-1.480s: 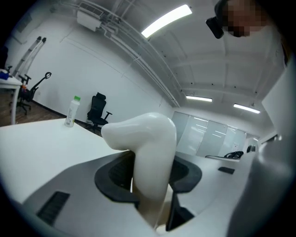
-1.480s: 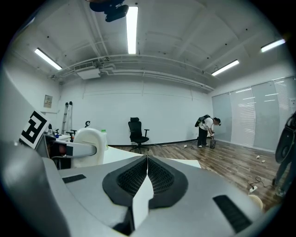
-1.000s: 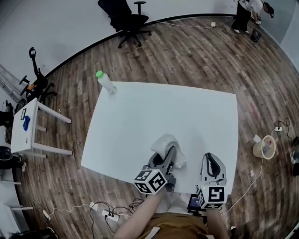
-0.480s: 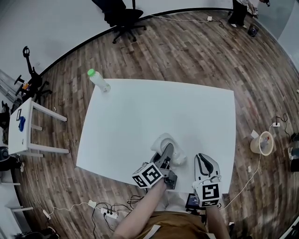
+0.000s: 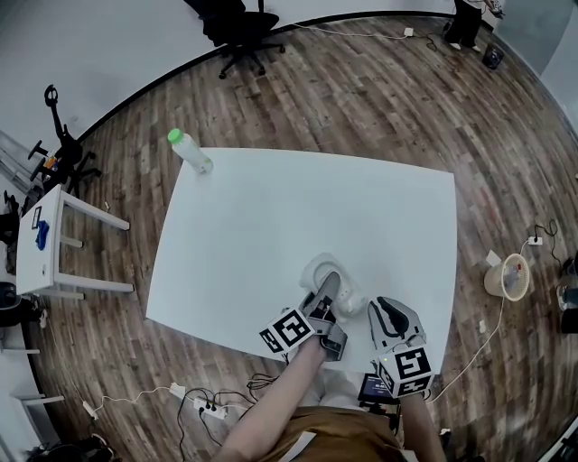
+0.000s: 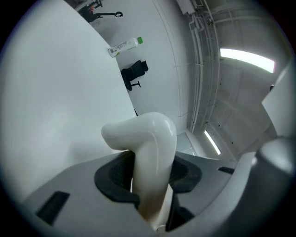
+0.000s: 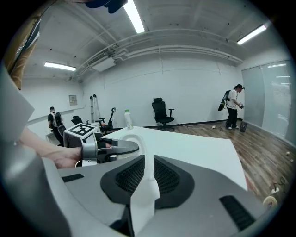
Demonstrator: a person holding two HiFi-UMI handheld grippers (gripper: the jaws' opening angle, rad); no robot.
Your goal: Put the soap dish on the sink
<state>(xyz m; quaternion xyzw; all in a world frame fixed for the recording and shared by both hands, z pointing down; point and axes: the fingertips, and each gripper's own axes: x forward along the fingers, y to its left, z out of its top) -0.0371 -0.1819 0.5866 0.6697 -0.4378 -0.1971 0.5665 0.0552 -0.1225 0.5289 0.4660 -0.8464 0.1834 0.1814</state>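
— Where are the white pieces of this job?

— Both are at the near edge of the plain white rectangular table (image 5: pixel 271 217), between the two grippers. The glossy white round-rimmed piece (image 5: pixel 318 269) rests on the tabletop. The left gripper (image 5: pixel 328 291) is clamped on its rim: in the left gripper view the dark pads press on both sides of the curved white lip.

— And the right gripper (image 5: pixel 378 314)?

— Its jaws have just been easing apart. A narrow gap shows between them, and a thin white piece (image 7: pixel 142 203) stands in that gap, running down into the gripper's throat. The pads look just clear of it, so I read it as let go.

— Which one is the soap dish?

— I cannot tell dish from sink; both are plain white.

— How do the grippers lie to each other?

— They are side by side, near but apart, both pointing away from the person. In the right gripper view the left one's upper jaw lies across the round rim, with the hand (image 7: pixel 55 157) behind its marker cube (image 7: pixel 82 131).

— Anything else on the table?

— A clear plastic bottle with a green cap (image 5: pixel 190 151) stands at the far left corner, well apart from the rest. Beyond the table a black office chair (image 5: pixel 237 27) sits on the brown wood-plank floor (image 5: pixel 379 99).
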